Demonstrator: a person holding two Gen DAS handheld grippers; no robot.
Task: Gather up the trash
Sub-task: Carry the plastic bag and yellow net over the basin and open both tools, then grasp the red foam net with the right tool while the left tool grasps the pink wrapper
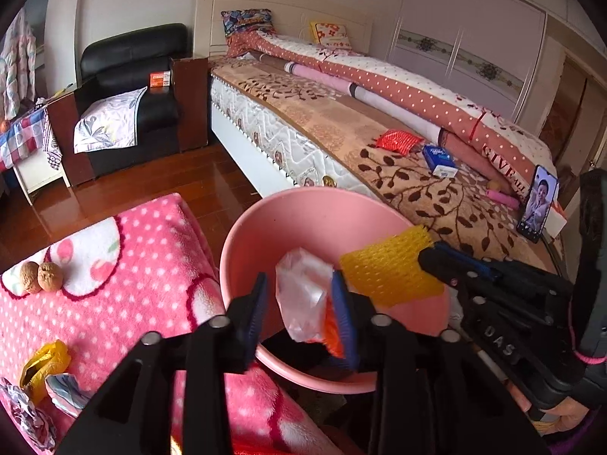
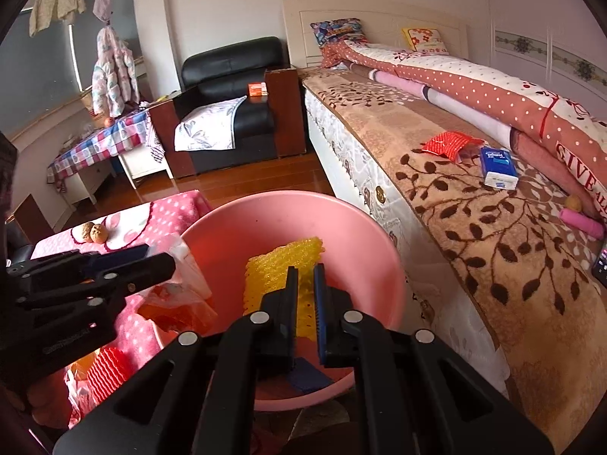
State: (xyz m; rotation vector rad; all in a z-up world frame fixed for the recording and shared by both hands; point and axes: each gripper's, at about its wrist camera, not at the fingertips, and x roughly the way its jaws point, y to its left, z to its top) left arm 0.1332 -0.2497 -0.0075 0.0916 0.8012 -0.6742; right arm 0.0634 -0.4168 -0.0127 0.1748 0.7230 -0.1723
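Mid-task, both grippers over the pink basin (image 1: pixel 242 235) that serves as the trash bin, standing between the bed (image 1: pixel 379 121) and the pink dotted blanket (image 1: pixel 125 265). Left gripper (image 1: pixel 303 303) has jaws parted, a crumpled clear plastic bag (image 1: pixel 303 292) with something orange in it hanging between them, touching only the right pad as far as I can tell; looks released or about to drop into the basin. Right gripper (image 2: pixel 305 295) is pinched narrow on a yellow foam fruit net (image 2: pixel 280 265), held over the basin, not dropped yet. Inside the basin a dark blue scrap (image 2: pixel 307 375) already lies on the bottom, so at least one piece seems done. Left to collect, my guess: yellow plastic bag (image 1: pixel 43 364) and crumpled wrappers (image 1: pixel 64 390) on the blanket, a red foam net (image 2: pixel 106 371) near the basin, red packet (image 1: pixel 398 140) on the bed. Two walnuts (image 1: pixel 40 276) and the tissue pack (image 1: pixel 440 161) may not be trash, unclear. Roughly early-to-middle progress; several items remain.
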